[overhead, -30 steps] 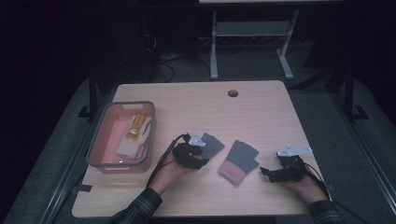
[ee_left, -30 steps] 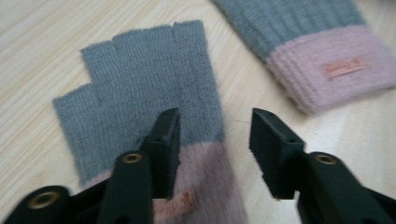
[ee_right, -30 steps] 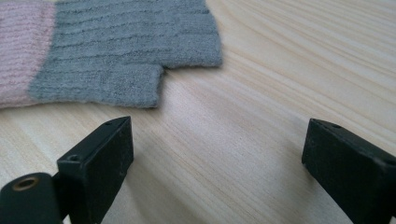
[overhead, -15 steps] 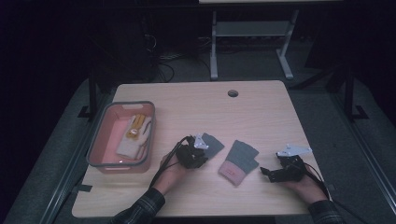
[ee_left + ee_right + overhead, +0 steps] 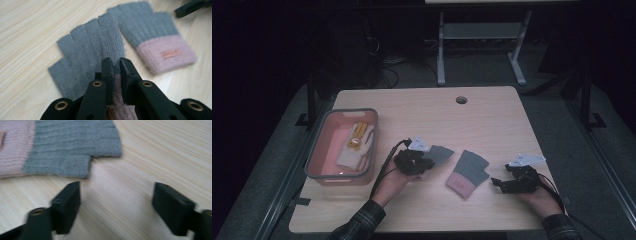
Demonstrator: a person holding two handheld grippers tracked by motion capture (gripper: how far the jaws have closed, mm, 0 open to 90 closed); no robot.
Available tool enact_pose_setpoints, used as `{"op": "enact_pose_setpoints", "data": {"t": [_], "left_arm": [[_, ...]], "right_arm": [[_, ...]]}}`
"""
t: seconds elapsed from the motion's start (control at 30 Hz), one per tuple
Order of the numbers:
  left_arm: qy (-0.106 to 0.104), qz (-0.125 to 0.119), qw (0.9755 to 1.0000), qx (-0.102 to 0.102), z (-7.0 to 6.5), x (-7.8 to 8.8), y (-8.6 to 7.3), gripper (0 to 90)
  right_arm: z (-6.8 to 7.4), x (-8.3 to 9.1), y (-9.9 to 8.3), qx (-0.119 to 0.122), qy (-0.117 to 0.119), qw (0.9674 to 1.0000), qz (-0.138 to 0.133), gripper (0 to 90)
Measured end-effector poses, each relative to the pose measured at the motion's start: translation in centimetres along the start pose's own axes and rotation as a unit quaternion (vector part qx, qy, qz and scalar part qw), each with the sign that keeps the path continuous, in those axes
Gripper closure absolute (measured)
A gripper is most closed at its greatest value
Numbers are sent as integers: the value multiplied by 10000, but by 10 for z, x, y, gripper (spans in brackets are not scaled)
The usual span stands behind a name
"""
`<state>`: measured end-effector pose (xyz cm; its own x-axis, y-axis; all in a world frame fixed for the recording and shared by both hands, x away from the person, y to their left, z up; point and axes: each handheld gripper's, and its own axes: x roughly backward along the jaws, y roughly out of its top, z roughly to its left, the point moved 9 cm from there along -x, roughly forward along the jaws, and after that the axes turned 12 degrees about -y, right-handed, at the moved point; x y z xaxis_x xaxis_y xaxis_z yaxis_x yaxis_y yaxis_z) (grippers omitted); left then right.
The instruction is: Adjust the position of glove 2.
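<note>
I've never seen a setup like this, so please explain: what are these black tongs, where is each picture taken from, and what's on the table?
No robot: a person holds black tongs in each hand. The high view looks down on the wooden table; the other two ride on each tool. The left tongs pinch a grey fingerless glove. The right tongs gape, empty, beside a second glove with a pink cuff. A pink bin holds pale items, too small to identify.
</note>
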<state>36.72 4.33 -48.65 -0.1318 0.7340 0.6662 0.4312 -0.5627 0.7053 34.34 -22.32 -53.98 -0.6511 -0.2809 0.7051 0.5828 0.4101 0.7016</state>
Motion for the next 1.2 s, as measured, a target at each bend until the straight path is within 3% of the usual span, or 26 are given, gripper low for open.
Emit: {"op": "enact_pose_setpoints", "data": {"t": [0.17,0.3,0.43,0.53,0.7,1.1,1.2], "left_arm": [[-112,-274,9995,65,-5,6,8,819],[-205,-424,9989,83,-7,11,13,819],[-286,-521,9981,146,-8,15,16,818],[-319,-538,9979,148,-8,15,17,818],[-408,-585,9974,105,-12,16,20,818],[-864,-678,9939,120,-31,6,28,815],[-1096,-760,9909,197,-37,4,31,809]], "right_arm": [[5,7,6,37,222,9997,-124,524],[11,10,7,117,463,9988,-61,698],[15,12,7,138,627,9979,4,836],[19,13,8,137,704,9974,40,892],[23,13,8,207,765,9968,81,892],[28,8,6,252,822,9962,159,700],[28,8,6,243,811,9963,156,677]]}}
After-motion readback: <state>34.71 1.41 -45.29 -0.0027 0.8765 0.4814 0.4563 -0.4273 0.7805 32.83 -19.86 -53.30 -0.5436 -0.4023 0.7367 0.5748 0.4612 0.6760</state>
